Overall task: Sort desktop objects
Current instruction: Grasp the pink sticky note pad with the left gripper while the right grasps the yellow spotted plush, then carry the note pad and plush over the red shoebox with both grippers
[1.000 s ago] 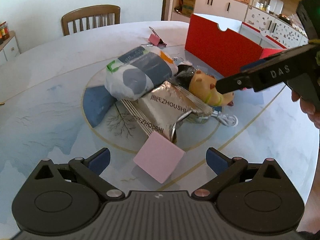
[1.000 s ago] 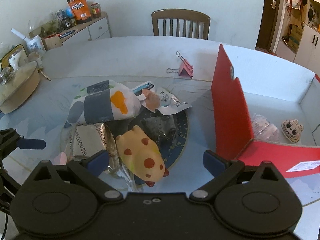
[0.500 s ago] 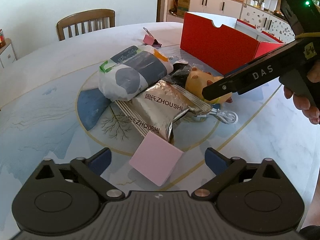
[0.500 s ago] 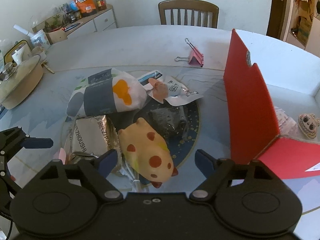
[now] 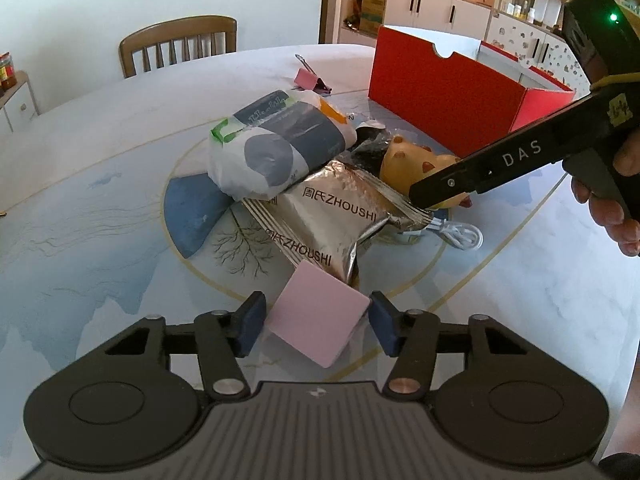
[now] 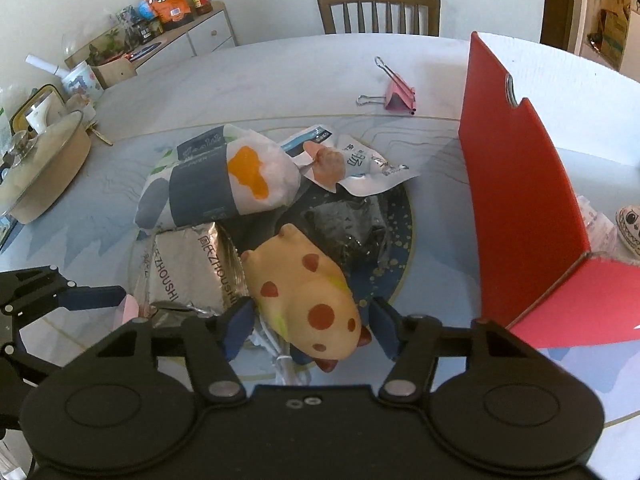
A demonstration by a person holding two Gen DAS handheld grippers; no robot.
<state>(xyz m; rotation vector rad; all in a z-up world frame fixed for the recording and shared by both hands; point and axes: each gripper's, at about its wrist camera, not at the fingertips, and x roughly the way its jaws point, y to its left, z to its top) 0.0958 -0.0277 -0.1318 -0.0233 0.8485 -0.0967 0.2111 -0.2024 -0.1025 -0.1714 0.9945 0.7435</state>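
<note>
Both my grippers have narrowed from wide open and are closing. My left gripper (image 5: 316,324) brackets the pink sticky-note pad (image 5: 318,316); its pads aren't yet pressing. My right gripper (image 6: 308,326) straddles the spotted yellow toy (image 6: 310,292), not clamped. The red box (image 6: 520,200) waits at three o'clock. Foil snack packets (image 5: 336,220) and a white cable (image 5: 456,234) crowd the toy.

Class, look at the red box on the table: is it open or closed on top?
Open: the red box has no lid on, and a small toy shows inside, behind its wall.
</note>
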